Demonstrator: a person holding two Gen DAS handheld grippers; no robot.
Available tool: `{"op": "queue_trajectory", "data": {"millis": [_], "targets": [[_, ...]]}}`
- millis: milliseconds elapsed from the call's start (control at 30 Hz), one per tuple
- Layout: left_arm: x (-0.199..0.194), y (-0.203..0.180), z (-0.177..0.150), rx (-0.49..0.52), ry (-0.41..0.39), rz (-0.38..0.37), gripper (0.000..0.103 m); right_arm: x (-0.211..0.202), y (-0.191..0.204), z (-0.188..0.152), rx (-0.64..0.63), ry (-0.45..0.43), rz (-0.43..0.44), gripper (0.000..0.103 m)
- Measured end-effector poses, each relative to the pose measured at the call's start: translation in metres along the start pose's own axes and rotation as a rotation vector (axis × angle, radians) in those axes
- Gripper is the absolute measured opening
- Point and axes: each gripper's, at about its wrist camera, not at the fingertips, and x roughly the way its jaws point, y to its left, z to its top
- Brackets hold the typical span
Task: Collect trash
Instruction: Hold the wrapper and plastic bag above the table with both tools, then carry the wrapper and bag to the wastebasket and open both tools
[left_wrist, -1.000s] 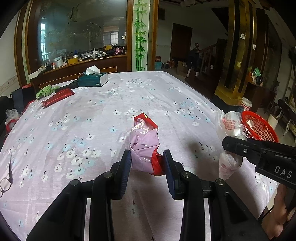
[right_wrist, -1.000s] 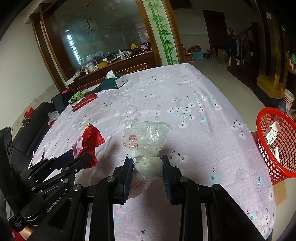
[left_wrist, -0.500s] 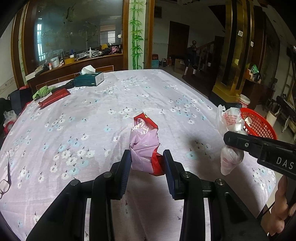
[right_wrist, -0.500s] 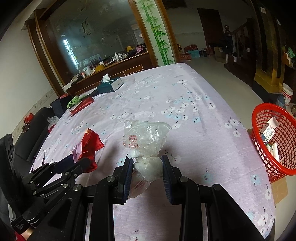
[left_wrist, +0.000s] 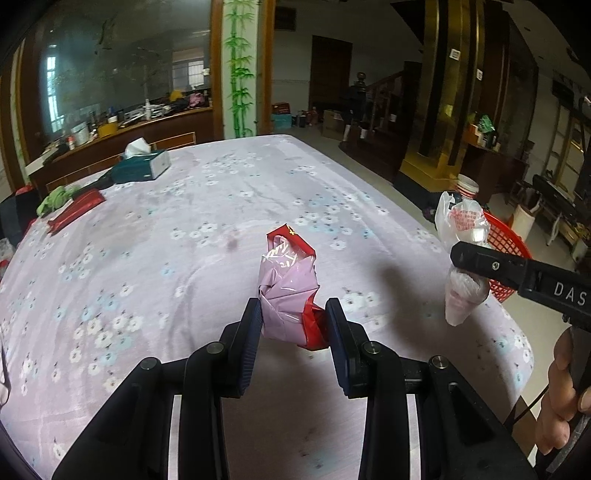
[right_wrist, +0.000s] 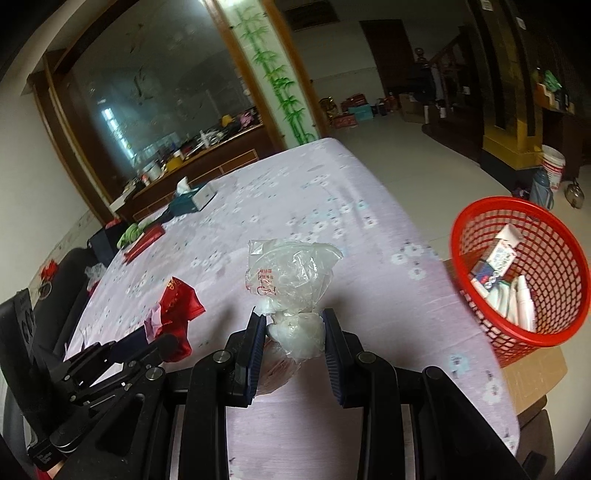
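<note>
Red basket (right_wrist: 517, 280): on the floor off the table's edge, at 3 o'clock in the right wrist view; holds a white and blue carton (right_wrist: 496, 260) and some pale tubes or wrappers, too small to tell which.
Left gripper (left_wrist: 293, 325): jaws pinching a crumpled pink and red wrapper (left_wrist: 290, 288) above the floral tablecloth (left_wrist: 166, 258).
Right gripper (right_wrist: 294, 328): jaws clamped on a clear plastic bag (right_wrist: 291, 273), held over the table near its edge.
Writing: red print on the bag, unreadable; "DAS" on the right gripper's body.
Tissue box (left_wrist: 142, 166): at 11 o'clock, far end of the table.
</note>
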Motion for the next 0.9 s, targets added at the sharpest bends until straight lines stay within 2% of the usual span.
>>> {"op": "queue_trajectory", "data": {"millis": [267,600,900], "targets": [[0.007,-0.034,0.019,0.058,-0.002,-0.053,0.034,-0.025,-0.038,0.014,0.058,-0.056,-0.046,0.033],[0.017,-0.096,0.053,0.119,0.025,-0.251,0.034,-0.078,-0.114,0.033,0.169,-0.149,-0.161,0.033],[0.030,-0.162,0.078,0.184,0.008,-0.346,0.034,-0.104,-0.150,0.045,0.200,-0.196,-0.215,0.033]]}}
